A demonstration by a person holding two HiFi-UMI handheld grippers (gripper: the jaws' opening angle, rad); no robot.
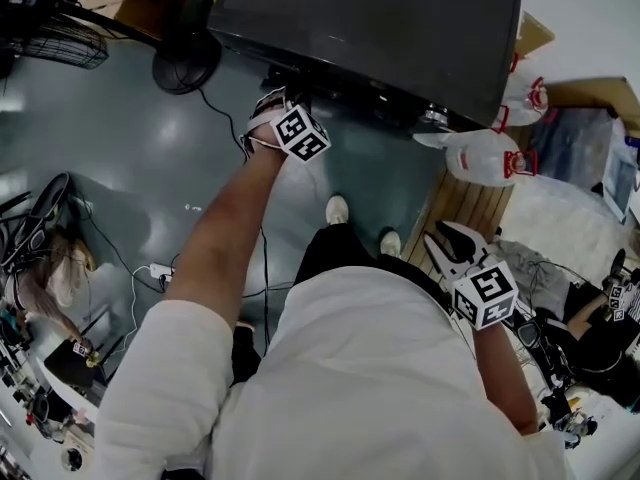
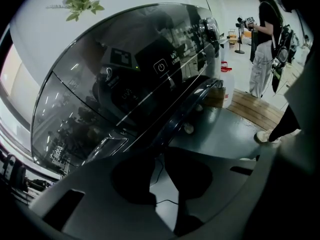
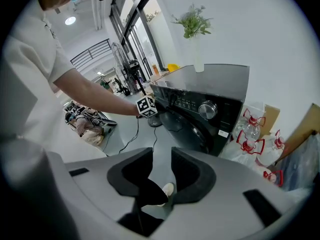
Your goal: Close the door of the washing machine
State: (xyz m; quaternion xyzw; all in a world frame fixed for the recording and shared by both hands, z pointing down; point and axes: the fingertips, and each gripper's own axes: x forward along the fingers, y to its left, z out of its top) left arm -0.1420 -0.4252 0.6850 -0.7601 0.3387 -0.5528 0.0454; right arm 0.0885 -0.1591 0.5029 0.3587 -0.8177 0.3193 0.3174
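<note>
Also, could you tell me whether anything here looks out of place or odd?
Only a loose black cable. It trails across the floor in front of the washing machine, close beside the person's shoes, so it looks like a trip risk. Nothing looks spilled or damaged.

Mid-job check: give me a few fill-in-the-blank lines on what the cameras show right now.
The gripper at the front of the washing machine is the ___ one.
The vase on top of the machine holds a green ___.
The jugs beside the machine have ___ handles.
The right gripper holds ___.
Missing words: left; plant; red; nothing.
</note>
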